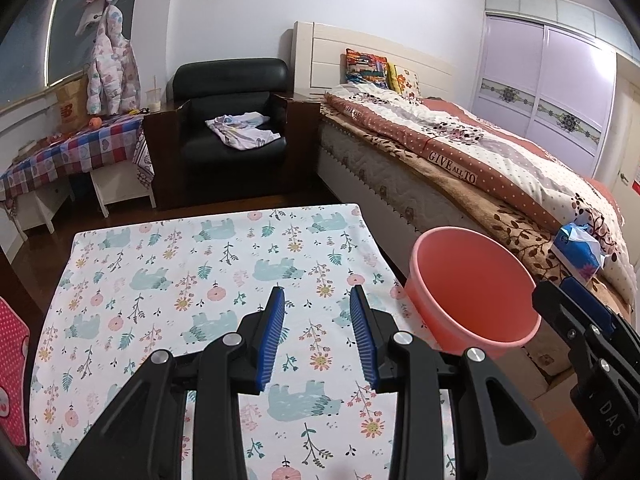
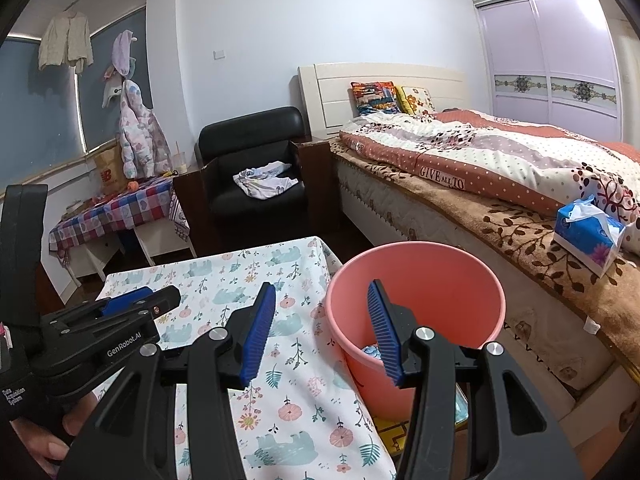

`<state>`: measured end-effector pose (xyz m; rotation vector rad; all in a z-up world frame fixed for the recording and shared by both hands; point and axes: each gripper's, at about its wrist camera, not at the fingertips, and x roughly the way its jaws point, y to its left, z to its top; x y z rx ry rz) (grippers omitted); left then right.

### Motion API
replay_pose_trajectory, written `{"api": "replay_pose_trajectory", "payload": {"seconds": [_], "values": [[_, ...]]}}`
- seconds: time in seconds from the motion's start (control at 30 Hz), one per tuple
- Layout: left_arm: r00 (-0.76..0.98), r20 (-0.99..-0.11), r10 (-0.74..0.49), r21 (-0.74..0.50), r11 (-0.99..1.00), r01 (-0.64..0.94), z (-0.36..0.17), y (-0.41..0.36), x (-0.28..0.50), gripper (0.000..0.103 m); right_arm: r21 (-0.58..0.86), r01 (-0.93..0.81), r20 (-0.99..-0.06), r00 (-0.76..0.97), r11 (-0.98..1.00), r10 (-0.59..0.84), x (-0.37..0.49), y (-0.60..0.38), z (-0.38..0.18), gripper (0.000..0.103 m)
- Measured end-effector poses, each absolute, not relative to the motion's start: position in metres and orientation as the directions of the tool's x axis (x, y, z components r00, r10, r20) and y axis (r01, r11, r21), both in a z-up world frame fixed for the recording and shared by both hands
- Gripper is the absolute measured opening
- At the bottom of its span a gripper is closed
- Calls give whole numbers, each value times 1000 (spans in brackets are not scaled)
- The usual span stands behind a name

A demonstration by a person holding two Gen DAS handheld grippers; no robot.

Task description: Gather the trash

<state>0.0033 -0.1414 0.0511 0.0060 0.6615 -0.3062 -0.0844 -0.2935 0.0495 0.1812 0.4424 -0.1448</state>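
Note:
A pink bucket [image 1: 472, 292] stands between the table and the bed; it also shows in the right wrist view [image 2: 416, 304], with a bit of pale trash [image 2: 370, 351] at its bottom. My left gripper [image 1: 318, 300] is open and empty above the floral tablecloth [image 1: 200, 280]. My right gripper [image 2: 322, 294] is open and empty, over the table's right edge and the bucket's rim. The right gripper shows at the right edge of the left wrist view [image 1: 576, 312], and the left gripper at the left of the right wrist view [image 2: 144, 300].
A bed [image 2: 500, 184] with a patterned quilt runs along the right, with a blue tissue pack [image 2: 588, 236] on its edge. A black armchair [image 1: 232, 120] holding a cloth stands beyond the table. A checkered side table [image 1: 72, 148] is at the left.

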Motion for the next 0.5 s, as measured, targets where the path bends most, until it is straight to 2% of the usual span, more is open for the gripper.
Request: {"api": "replay_pose_trajectory", "payload": {"seconds": [0.5], "values": [[739,-615,-275,-98,957,275,46,-138,8,34,136,171,-449,888,976,-93,-80,-289,47,49]]}}
